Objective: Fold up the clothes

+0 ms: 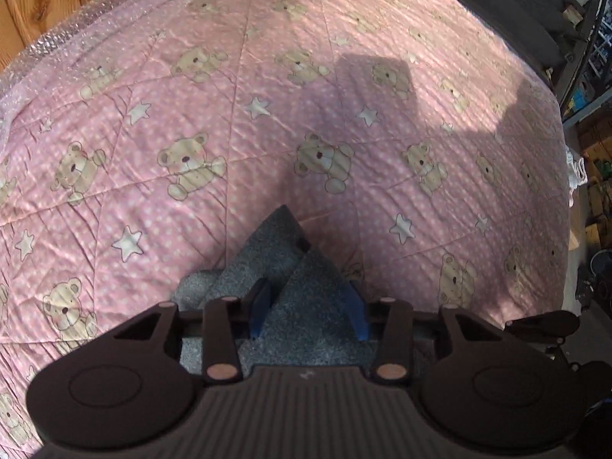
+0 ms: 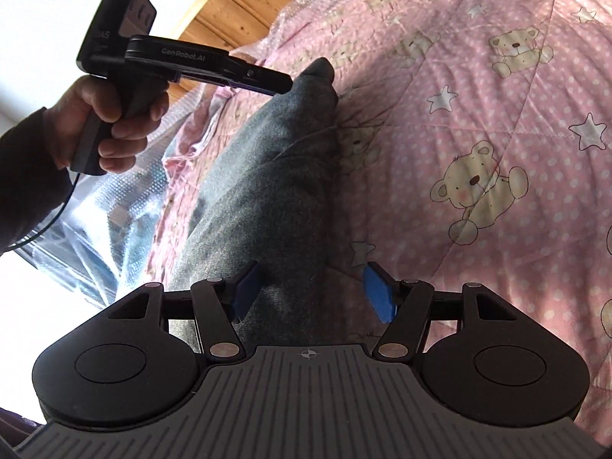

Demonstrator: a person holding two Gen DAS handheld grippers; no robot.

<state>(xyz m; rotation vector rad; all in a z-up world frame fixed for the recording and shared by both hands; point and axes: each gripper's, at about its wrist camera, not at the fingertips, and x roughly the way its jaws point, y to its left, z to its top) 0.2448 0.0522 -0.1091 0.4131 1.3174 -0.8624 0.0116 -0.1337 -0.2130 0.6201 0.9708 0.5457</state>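
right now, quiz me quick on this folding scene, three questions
1. True or false: the right gripper is clamped shut on the grey garment.
2. The garment lies on: A bare wood; B a pink teddy-bear quilt; C a metal tray.
3. Which gripper grips the garment?
Key: 1 false, its jaws stand open; 2 B; 3 the left gripper.
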